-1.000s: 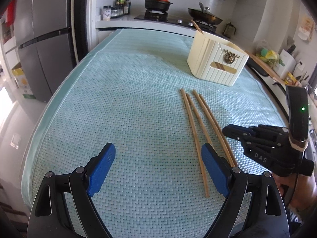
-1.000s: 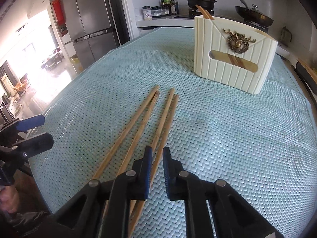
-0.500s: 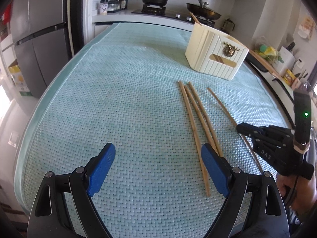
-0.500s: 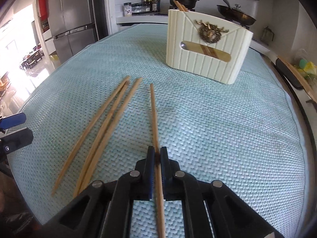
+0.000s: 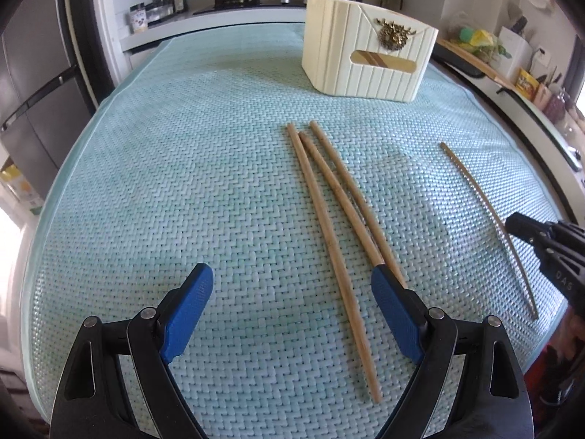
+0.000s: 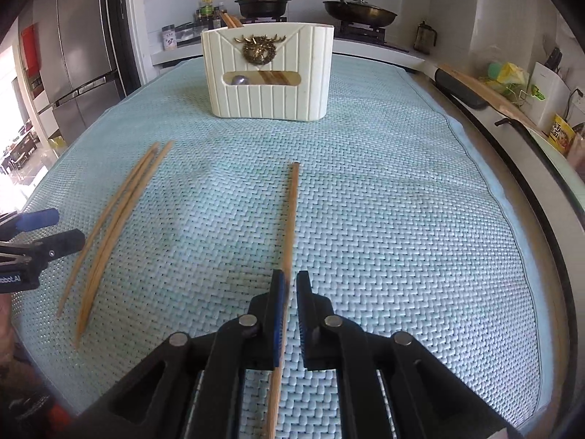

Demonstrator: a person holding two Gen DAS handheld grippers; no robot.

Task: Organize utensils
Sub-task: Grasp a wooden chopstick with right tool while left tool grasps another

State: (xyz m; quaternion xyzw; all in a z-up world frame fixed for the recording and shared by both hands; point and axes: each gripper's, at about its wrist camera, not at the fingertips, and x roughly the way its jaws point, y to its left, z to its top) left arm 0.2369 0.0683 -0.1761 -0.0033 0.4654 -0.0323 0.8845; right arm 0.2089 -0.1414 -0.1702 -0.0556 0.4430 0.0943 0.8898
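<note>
Three wooden chopsticks [image 5: 340,212] lie side by side on the teal woven mat [image 5: 182,183]; they also show at the left of the right wrist view [image 6: 117,216]. A cream utensil holder [image 6: 268,73] with a gold deer emblem stands at the far end, with chopsticks inside; it also shows in the left wrist view [image 5: 369,58]. My right gripper [image 6: 289,285] is shut on a fourth chopstick [image 6: 290,216] that points toward the holder, and it shows in the left wrist view [image 5: 482,208]. My left gripper [image 5: 292,285] is open and empty, low over the near ends of the three chopsticks.
A steel fridge [image 6: 73,55] stands to the left. A counter behind the mat carries a stove with a black pot [image 6: 263,2] and a pan [image 6: 360,11], plus spice jars [image 6: 182,34]. A cutting board [image 6: 482,91] and packets line the right counter.
My right gripper has carried the fourth chopstick away from the other three, to the right, and turned it toward the holder. My left gripper has moved forward, closer to the three chopsticks.
</note>
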